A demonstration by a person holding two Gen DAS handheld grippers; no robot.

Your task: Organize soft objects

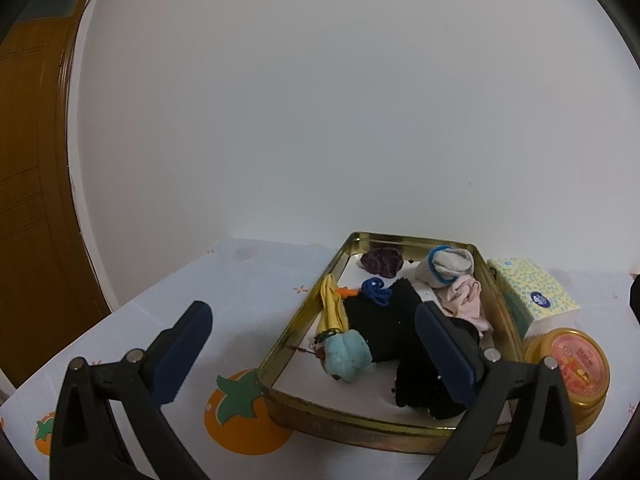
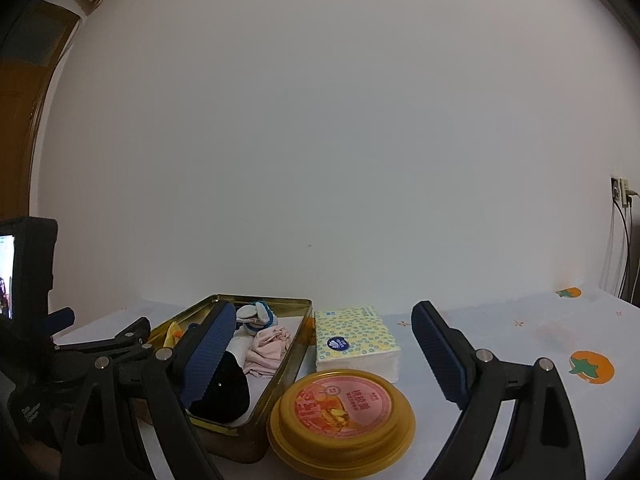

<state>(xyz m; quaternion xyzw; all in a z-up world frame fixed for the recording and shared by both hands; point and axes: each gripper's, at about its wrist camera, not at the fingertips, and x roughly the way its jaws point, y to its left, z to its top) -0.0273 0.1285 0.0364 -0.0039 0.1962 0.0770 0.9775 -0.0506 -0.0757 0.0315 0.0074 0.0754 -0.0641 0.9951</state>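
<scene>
A gold tin tray [image 1: 304, 312] [image 2: 298, 340] on the table holds the soft things: black socks [image 1: 384, 332] [image 2: 226, 392], a pink cloth [image 1: 466, 300] [image 2: 268, 348], a grey sock roll with a blue band [image 1: 444, 266] [image 2: 254, 316], a purple scrunchie [image 1: 382, 261], a blue hair tie [image 1: 376, 290], a yellow cloth [image 1: 333, 304] [image 2: 173, 333] and a light blue plush [image 1: 346, 354]. My left gripper [image 1: 312, 320] stands open over the tray's near left part, nothing between its fingers. My right gripper [image 2: 324, 322] is open too, held above the round tin and tissue pack.
A tissue pack [image 1: 536, 300] [image 2: 354, 338] and a round gold tin with a pink lid [image 1: 572, 368] [image 2: 342, 412] sit right of the tray. The tablecloth [image 1: 224, 304] has orange fruit prints. A white wall stands behind, a wooden door [image 1: 32, 200] at left, a wall socket [image 2: 621, 194] at right.
</scene>
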